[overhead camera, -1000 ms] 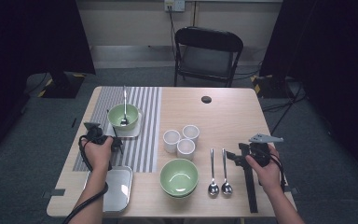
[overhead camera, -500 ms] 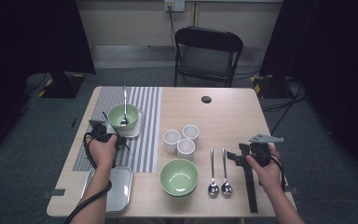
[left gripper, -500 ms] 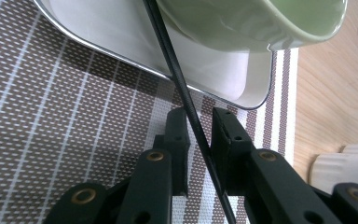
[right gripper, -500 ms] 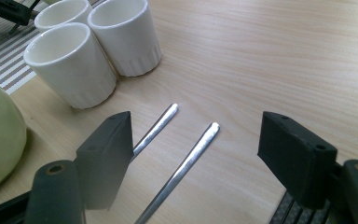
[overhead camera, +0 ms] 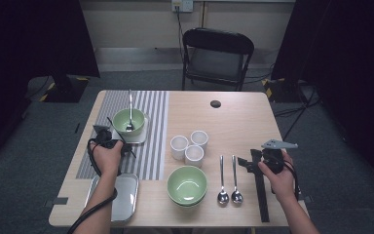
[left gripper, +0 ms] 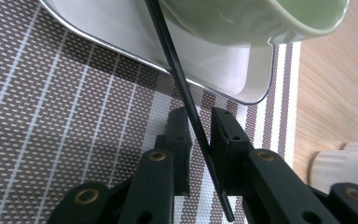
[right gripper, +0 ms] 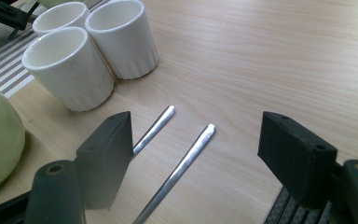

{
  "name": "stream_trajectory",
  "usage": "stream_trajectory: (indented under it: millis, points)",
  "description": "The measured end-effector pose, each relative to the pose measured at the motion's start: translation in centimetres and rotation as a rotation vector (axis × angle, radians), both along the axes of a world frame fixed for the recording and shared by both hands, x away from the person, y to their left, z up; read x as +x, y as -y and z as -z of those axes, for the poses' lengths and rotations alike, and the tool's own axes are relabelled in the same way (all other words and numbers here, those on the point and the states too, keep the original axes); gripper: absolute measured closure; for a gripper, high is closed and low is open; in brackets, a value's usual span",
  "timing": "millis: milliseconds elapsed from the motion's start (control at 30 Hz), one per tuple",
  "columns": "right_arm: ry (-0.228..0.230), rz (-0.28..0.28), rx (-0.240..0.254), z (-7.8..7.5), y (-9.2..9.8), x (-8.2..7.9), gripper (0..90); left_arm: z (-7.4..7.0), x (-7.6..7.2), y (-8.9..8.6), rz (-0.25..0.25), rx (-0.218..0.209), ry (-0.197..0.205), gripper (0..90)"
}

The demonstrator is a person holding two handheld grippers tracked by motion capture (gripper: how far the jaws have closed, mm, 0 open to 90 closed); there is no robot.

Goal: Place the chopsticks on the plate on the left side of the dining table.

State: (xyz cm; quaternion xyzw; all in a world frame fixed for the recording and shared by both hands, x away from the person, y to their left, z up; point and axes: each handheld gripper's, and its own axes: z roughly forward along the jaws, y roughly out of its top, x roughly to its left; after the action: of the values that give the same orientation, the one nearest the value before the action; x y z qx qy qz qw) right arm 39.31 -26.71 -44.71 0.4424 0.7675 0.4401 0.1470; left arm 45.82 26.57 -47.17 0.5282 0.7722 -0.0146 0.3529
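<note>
Pinching a thin black chopstick (left gripper: 186, 100) aslant, left tool (left gripper: 199, 133); right tool (right gripper: 193, 144) gapes wide

A thin black chopstick (left gripper: 186, 102) slants from the frame's top centre to lower centre, between the left hand-held gripper (left gripper: 198, 135) jaws, above a striped placemat (left gripper: 51, 116).

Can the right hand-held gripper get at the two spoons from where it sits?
Probably yes. The right hand-held gripper stands open with both spoon handles lying bare on the table between its jaws; the white cups stand clear beyond.
</note>
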Motion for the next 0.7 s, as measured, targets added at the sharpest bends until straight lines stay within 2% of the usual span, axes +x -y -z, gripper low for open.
stream_trajectory:
  millis: [33,67,333,400,433,700]
  points:
    - [0.0,0.0,0.0,0.01,0.01,0.0,25.5,0.0,-0.03,0.0,-0.001,-0.001,0.001,78.2]
    - [0.0,-0.001,-0.001,0.02,0.02,-0.02,25.5,0.0,-0.11,-0.22,0.029,0.021,-0.012,78.2]
    - [0.003,0.001,-0.001,-0.04,-0.02,-0.01,25.5,-0.09,-0.24,-0.11,0.041,0.008,-0.004,78.0]
    - [0.002,-0.001,-0.001,-0.04,-0.03,0.0,25.5,-0.1,-0.32,-0.09,0.036,0.023,-0.011,78.0]
    - [0.003,0.0,0.001,-0.06,-0.05,-0.01,25.5,-0.08,-0.38,-0.09,0.034,0.009,-0.001,78.0]
    - [0.005,-0.002,-0.001,-0.09,-0.08,-0.03,25.5,-0.05,-0.69,0.09,0.042,0.002,-0.002,77.7]
